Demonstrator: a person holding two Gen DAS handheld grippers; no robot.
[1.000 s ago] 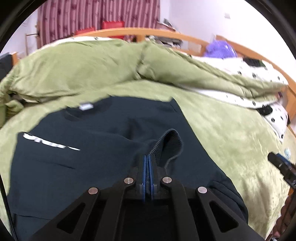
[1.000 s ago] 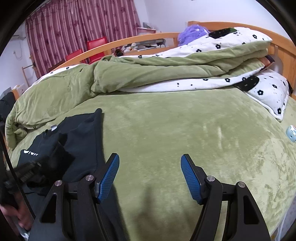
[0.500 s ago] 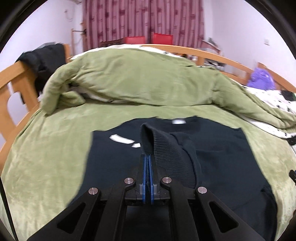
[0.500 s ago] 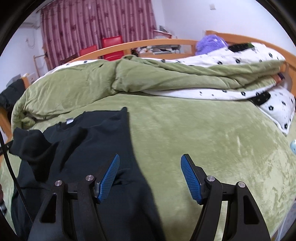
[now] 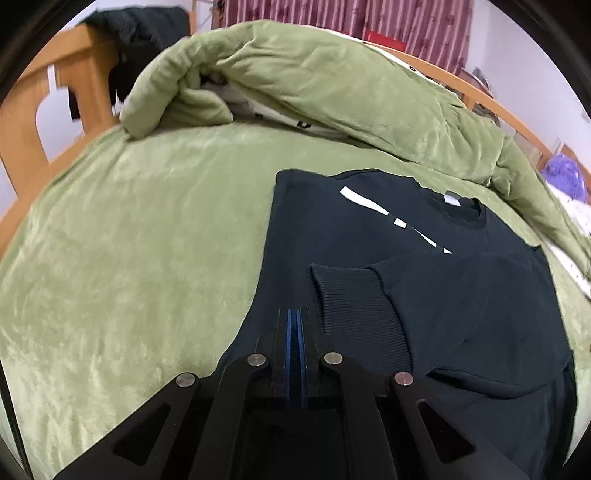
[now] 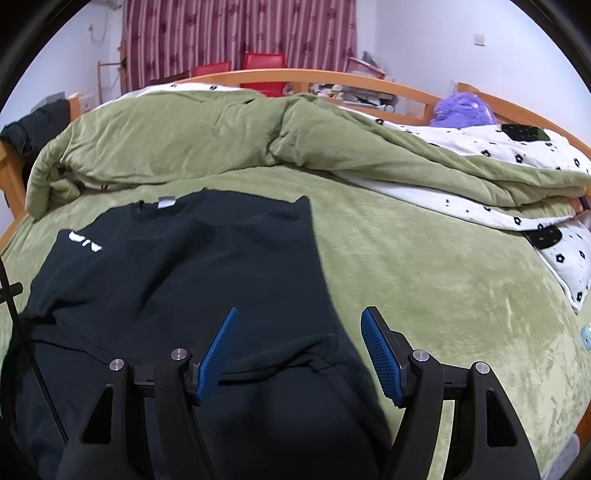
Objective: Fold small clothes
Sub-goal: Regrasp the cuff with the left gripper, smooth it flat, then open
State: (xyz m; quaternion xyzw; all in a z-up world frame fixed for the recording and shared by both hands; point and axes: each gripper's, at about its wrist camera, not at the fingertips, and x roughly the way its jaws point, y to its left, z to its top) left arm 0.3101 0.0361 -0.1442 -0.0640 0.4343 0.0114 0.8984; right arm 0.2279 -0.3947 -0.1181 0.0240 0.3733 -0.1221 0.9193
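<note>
- Left wrist view: mounted behind the left gripper (image 5: 294, 314), angled down across the bed, close above the black sweatshirt (image 5: 424, 280), facing the far-left wooden bed frame (image 5: 44, 122).
- Right wrist view: behind the right gripper (image 6: 299, 350), angled down, facing the far curtain (image 6: 240, 33).
- Shared: sweatshirt, green duvet (image 6: 192, 136).

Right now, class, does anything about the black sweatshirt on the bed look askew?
Yes. One sleeve lies folded across the sweatshirt, its ribbed cuff on the chest, partly hiding the white lettering.
</note>
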